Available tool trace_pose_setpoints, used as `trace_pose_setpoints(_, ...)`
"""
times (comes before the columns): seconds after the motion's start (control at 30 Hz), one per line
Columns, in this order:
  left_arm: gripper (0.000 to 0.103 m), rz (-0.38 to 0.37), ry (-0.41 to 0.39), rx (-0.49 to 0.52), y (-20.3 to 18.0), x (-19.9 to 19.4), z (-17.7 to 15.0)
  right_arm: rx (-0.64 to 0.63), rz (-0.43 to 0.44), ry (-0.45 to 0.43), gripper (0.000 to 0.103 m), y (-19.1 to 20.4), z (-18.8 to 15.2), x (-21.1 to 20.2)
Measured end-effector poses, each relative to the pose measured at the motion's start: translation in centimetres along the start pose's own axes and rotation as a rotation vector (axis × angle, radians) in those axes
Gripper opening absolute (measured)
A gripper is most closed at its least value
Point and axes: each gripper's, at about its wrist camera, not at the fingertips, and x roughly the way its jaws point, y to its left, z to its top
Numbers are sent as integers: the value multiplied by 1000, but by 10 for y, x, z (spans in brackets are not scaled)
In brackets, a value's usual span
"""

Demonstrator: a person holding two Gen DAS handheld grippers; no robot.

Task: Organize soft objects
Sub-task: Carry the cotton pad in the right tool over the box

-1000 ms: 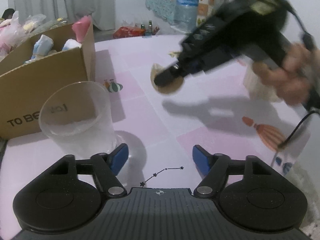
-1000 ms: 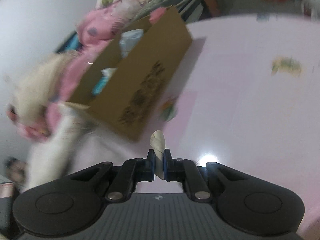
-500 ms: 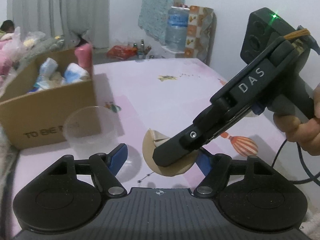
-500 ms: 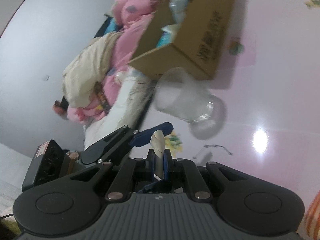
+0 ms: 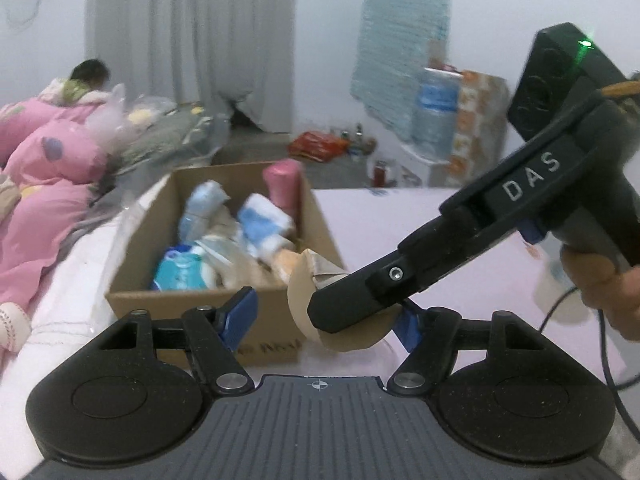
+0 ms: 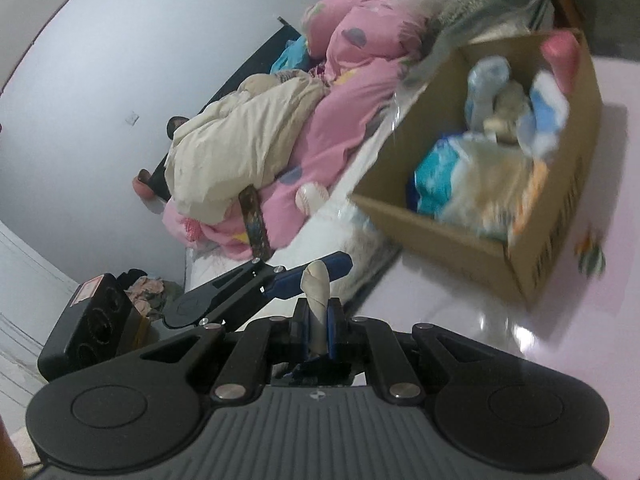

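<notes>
My right gripper (image 6: 318, 314) is shut on a flat round beige soft pad (image 6: 317, 288), seen edge-on in the right wrist view. In the left wrist view the right gripper (image 5: 320, 308) reaches in from the right and holds the beige pad (image 5: 300, 300) between the blue fingers (image 5: 240, 312) of my left gripper (image 5: 324, 318). The left jaws stand open, and the left finger is clear of the pad. Behind both stands an open cardboard box (image 5: 132, 276) (image 6: 440, 236) with several blue, white and pink soft items inside.
The box stands on a pink tablecloth (image 5: 372, 216) near its left edge. Pink and beige bedding (image 6: 340, 120) is piled beyond that edge, where a person (image 5: 90, 74) lies. A hand (image 5: 600, 288) holds the right gripper. A water bottle (image 5: 434, 112) stands at the far wall.
Both grippers have risen and tipped up towards the box, the beige pad staying between the left fingers. The clear cup has dropped out of both views.
</notes>
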Motion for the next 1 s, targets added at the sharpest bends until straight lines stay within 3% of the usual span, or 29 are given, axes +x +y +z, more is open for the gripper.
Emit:
trace_pose_setpoints(0.17,78,31,6,-65,26,31,16,-43,-54,0,20,-11,42,18)
trace_pose_setpoints(0.4,80,54,38,-141,59,43,13,-101,-226,-8,20,-49,92,36)
trace_pose_setpoints(0.53,82,69,90,-170,75,51,8,-141,-285,53,20,-67,103,57)
trace_pose_setpoints(0.7,85,36,88,-235,91,45,8,-208,-365,143,21,-76,103,73)
trace_pose_setpoints(0.8,86,-10,78,-286,101,42,8,-242,-419,146,21,-80,111,75)
trace_pose_setpoints(0.93,87,16,70,-295,107,45,8,-284,-473,126,21,-83,126,78)
trace_pose_setpoints(1.0,87,17,64,-301,109,44,8,-282,-454,154,21,-86,131,84)
